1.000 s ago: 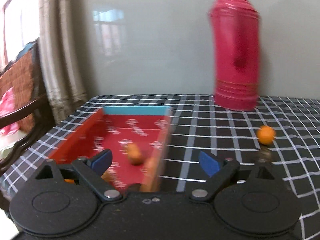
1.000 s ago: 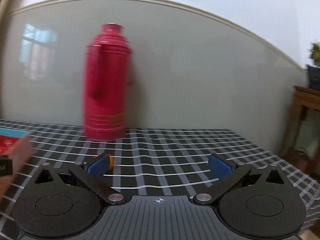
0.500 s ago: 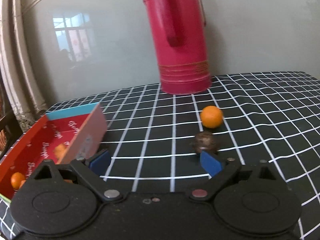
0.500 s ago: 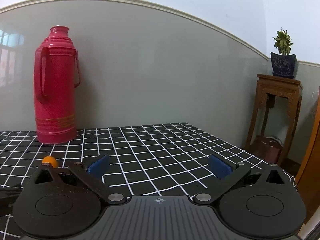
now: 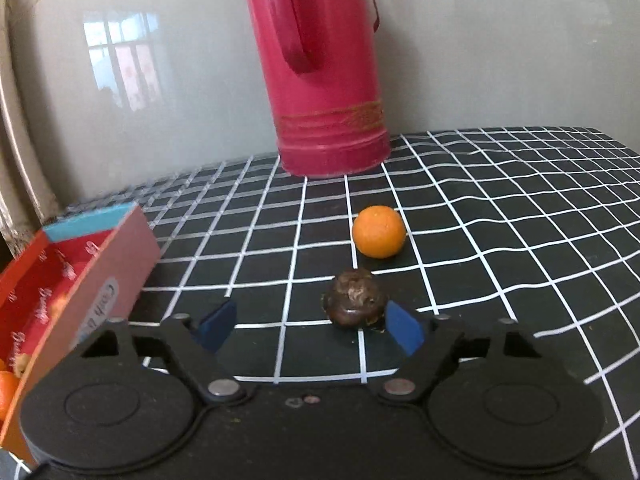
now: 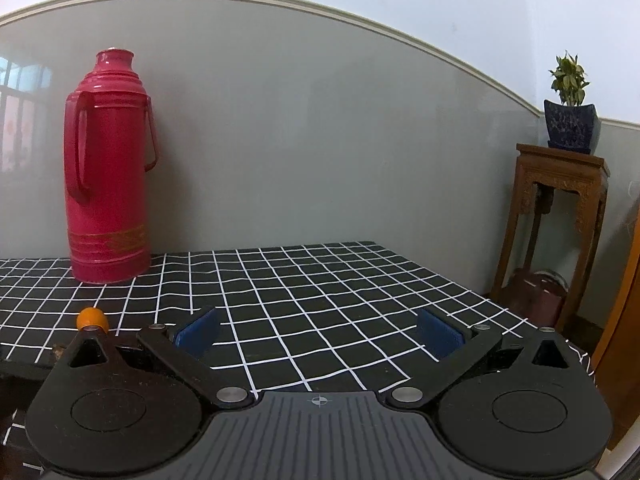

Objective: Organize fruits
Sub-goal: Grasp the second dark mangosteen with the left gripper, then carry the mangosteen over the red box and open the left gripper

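A small orange fruit (image 5: 379, 231) lies on the checked tablecloth (image 5: 500, 216). A dark brown wrinkled fruit (image 5: 354, 300) lies just in front of it, close to the inner side of my left gripper's right finger. My left gripper (image 5: 310, 328) is open and empty, low over the cloth. A red cardboard box (image 5: 76, 280) with orange fruits (image 5: 7, 388) inside stands at the left. My right gripper (image 6: 318, 330) is open and empty over bare cloth; the orange fruit (image 6: 92, 319) shows at its far left.
A tall red thermos (image 5: 320, 64) stands at the back of the table against the grey wall; it also shows in the right wrist view (image 6: 108, 184). A wooden stand (image 6: 556, 216) with a potted plant (image 6: 570, 112) is off the table's right edge.
My left gripper swung right from over the red box to the two loose fruits and moved closer to them. My right gripper swung right, away from the thermos. Both stayed open.
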A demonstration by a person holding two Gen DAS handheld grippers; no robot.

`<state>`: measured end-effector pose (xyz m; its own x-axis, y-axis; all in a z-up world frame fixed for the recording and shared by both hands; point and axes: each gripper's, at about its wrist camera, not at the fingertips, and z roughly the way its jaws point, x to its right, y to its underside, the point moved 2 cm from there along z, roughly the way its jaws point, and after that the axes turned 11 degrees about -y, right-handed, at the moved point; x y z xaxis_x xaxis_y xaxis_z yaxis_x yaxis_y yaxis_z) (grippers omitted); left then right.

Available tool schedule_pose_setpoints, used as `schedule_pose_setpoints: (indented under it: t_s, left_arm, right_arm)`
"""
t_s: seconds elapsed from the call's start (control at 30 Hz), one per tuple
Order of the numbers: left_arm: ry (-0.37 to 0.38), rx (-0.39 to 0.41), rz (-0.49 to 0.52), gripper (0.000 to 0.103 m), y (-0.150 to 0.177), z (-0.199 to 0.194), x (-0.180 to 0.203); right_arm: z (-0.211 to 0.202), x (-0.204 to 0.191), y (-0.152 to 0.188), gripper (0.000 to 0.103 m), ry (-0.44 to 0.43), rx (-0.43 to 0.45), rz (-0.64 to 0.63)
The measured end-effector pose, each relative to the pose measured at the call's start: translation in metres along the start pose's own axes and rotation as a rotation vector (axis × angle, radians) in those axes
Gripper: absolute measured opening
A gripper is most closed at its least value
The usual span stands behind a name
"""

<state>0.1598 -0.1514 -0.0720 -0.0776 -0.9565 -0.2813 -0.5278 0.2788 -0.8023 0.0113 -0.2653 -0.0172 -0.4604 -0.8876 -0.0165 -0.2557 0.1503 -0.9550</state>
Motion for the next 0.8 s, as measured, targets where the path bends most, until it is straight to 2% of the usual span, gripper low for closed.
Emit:
schedule_pose_setpoints:
  t_s: [0.1,0.23,0.37,0.8]
  left_arm:
    - [0.035,-0.013,-0.01,0.052,-0.003,0.005,0.002]
    - [0.044,-0.019,-0.003,0.045,-0.002,0.006,0.006]
    - [0.069,-0.004,0.013,0.029,0.0,0.004,0.009]
    - [0.029,0.095,0.061,0.028,0.004,-0.016,0.016]
  right_arm:
    - [0.002,0.001,0.001,0.103,-0.005,-0.014,0.006]
    - [0.003,0.0,0.002,0.103,-0.003,-0.018,-0.01]
    - [0.004,0.002,0.003,0.103,-0.002,-0.024,-0.009]
    - [0.006,0.003,0.003,0.103,-0.007,-0.032,0.005]
